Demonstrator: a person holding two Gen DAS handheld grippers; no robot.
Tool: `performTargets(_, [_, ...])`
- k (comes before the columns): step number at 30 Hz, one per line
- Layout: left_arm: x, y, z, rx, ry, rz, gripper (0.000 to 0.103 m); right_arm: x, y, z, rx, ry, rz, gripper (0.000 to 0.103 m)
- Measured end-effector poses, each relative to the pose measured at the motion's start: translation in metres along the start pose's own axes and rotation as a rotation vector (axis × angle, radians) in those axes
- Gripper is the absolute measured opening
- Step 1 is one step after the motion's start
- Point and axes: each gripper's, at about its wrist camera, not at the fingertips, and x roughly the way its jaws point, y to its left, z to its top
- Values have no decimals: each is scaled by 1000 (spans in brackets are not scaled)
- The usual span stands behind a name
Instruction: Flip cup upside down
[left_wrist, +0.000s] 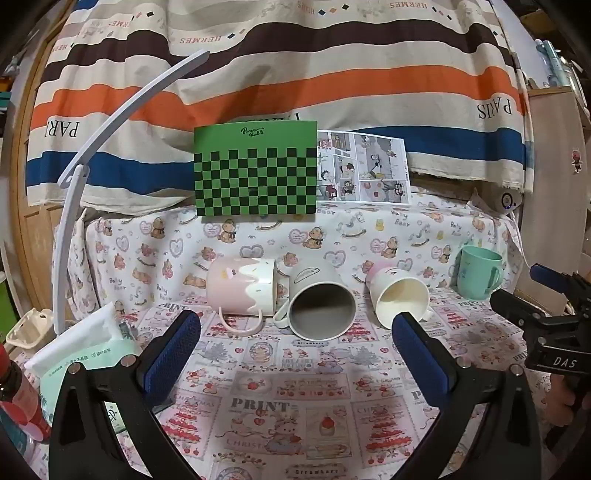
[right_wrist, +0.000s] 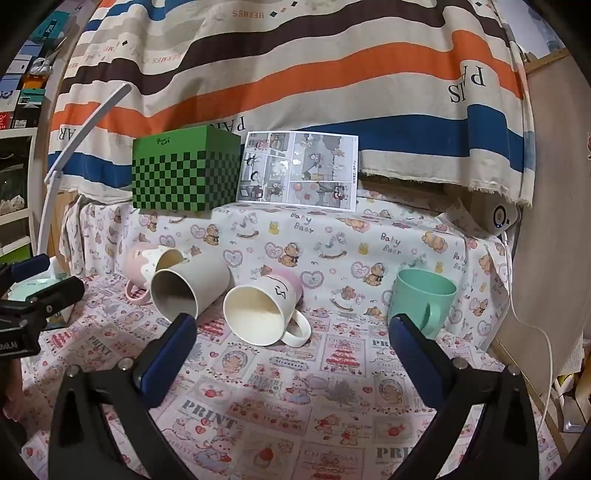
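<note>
Bench cloth reads "PRINT", "CHRISTMAS", "Strawberry"; rear drape "Baby Bear". Striped backdrop shows "HERMES", "PARIS" inverted. Green checkered box at back edge, logo too small to read, comic sheet beside it.

Mid-bench, on their sides: pink-and-white drip mug, grey mug, white mug w/ pink base. Upright mint plastic cup nr right edge.

Left gripper & right gripper: fingers spread, nothing held. "DAS" on the right gripper's body, partly cut off.
</note>
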Motion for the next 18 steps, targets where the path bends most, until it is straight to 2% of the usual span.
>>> performTargets(18, [0, 0, 0, -1, 0, 0, 103, 1, 1, 0, 0, 12, 3, 103])
